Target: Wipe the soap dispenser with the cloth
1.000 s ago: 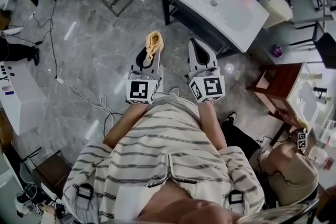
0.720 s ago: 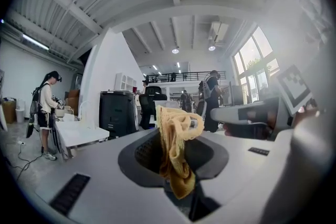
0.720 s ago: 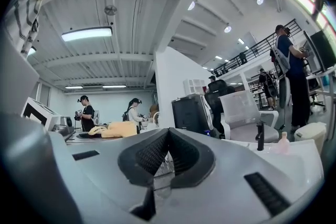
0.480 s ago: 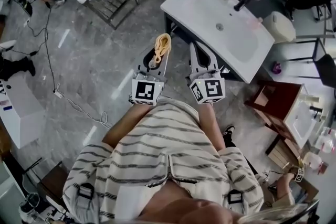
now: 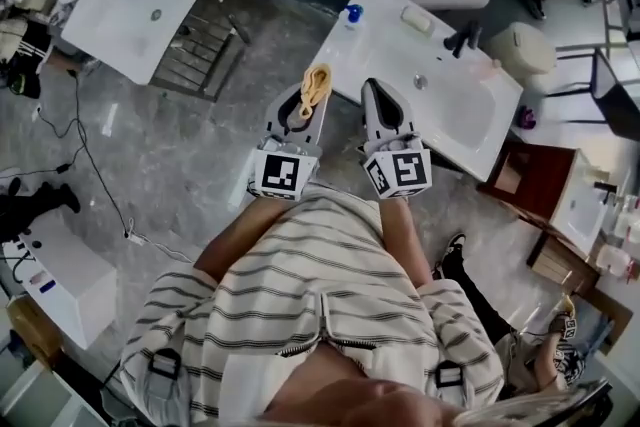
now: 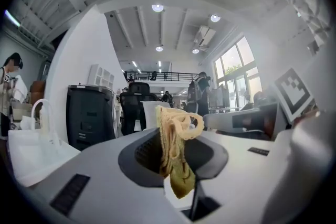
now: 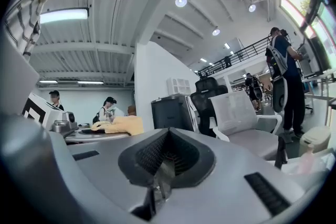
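At the left, the cloth [image 5: 316, 85] is clamped between the shut jaws of the left gripper [image 5: 307, 103], its yellow folds bunched up past the jaw tips. Just beside it, the right gripper [image 5: 378, 100] is held closed and empty. Beyond both, the blue-capped dispenser [image 5: 351, 14] is seen at the far left corner of the white basin [image 5: 455, 120].
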Tool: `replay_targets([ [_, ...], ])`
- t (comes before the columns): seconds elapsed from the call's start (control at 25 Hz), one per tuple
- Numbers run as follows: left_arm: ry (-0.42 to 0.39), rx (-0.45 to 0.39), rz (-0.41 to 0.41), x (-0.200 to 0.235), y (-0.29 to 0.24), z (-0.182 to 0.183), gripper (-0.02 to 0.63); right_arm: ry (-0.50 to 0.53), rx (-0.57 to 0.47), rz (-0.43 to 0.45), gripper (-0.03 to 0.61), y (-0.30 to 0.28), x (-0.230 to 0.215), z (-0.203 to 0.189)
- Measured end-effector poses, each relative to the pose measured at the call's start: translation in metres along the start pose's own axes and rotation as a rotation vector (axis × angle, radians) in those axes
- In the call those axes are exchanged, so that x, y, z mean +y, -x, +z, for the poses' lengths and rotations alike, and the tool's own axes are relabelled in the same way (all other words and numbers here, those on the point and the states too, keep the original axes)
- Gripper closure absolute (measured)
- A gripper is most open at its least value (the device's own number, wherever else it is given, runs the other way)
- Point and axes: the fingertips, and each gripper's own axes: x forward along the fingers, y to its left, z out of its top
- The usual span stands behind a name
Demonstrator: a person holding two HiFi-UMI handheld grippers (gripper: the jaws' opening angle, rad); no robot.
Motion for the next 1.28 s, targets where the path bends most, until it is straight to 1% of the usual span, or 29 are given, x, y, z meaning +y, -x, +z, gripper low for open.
replay_targets([
  [0.12, 0.002, 0.012, -0.051, 0.020, -0.022, -0.004, 0.526, -0.009, 0.011, -0.053, 0.578, -0.026, -0.009, -0.002],
  [0.28, 0.002, 0.017, -0.112, 0.038, -0.042, -0.008, 0.526, -0.005, 0.019, -0.075, 0.578, -0.050, -0.014, -0.004],
  [0.44, 0.007, 0.033, -0.143, 0.050, -0.062, -0.017, 0.526, -0.022, 0.037, -0.090, 0.578, -0.071, -0.021, -0.011],
  [0.68, 0.034, 0.058, -0.112, 0.056, -0.092, -0.027, 0.526, -0.013, 0.056, -0.072, 0.581, -0.087, -0.048, -0.016],
  [0.92, 0.044, 0.089, -0.069, 0.065, -0.113, -0.048, 0.526, -0.032, 0.114, -0.024, 0.578, -0.110, -0.069, -0.044],
  [1.08, 0.069, 0.110, -0.046, 0.066, -0.128, -0.060, 0.526, -0.046, 0.163, -0.005, 0.578, -0.119, -0.084, -0.064],
  [1.28, 0.058, 0.123, -0.035, 0.061, -0.140, -0.071, 0.526, -0.046, 0.188, 0.012, 0.578, -0.127, -0.098, -0.081],
])
